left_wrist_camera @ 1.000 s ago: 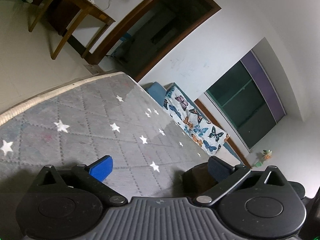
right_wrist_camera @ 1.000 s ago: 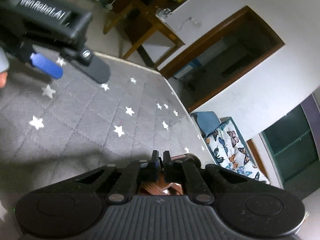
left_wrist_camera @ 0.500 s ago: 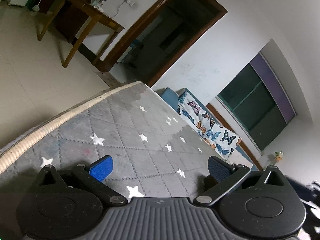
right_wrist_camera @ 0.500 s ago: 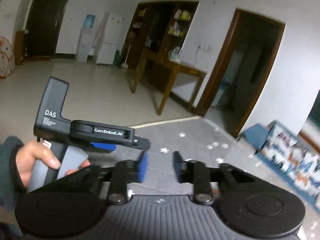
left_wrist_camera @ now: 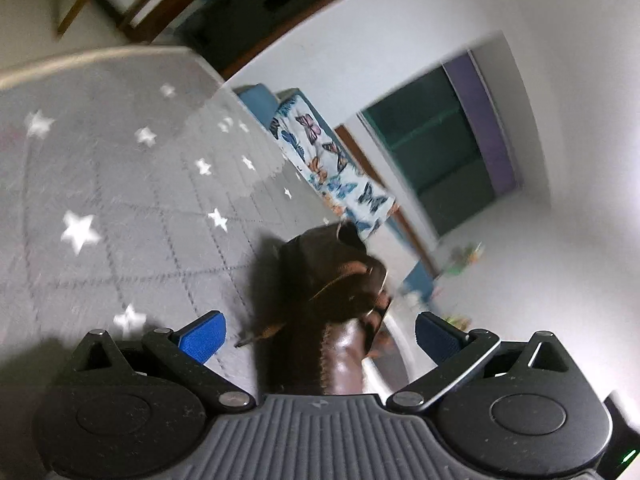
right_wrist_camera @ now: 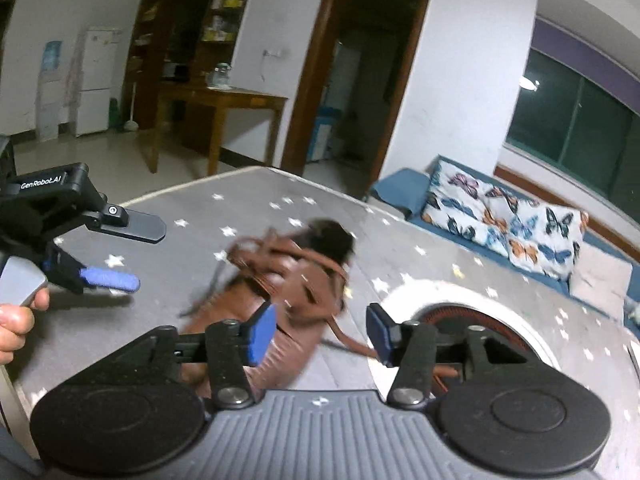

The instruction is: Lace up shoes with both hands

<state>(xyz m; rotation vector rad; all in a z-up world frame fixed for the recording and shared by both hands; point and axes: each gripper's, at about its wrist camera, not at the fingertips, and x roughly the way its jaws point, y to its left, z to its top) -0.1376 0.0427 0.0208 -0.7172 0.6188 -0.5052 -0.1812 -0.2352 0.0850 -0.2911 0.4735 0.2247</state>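
A brown leather shoe [left_wrist_camera: 332,300] with brown laces lies on the grey star-patterned mattress [left_wrist_camera: 120,200]. In the left wrist view it sits straight ahead, seen between the wide-apart blue pads of my left gripper [left_wrist_camera: 320,330], which is open and touches nothing. In the right wrist view the shoe [right_wrist_camera: 280,280] is blurred. My right gripper [right_wrist_camera: 320,334] hovers just in front of it and its jaws are opening. A loose lace end [right_wrist_camera: 348,344] trails behind the gap, and the pads press on nothing. The left gripper [right_wrist_camera: 140,256] shows at the left, open, held by a hand [right_wrist_camera: 16,320].
A round white-rimmed object [right_wrist_camera: 460,300] lies on the mattress right of the shoe. A butterfly-print cushion [right_wrist_camera: 512,232] sits beyond the mattress's far edge. A wooden table [right_wrist_camera: 224,100] and a dark doorway [right_wrist_camera: 360,80] stand further back.
My right gripper went from shut to open and rolled level. Both views swung round onto the shoe. The left gripper stayed open.
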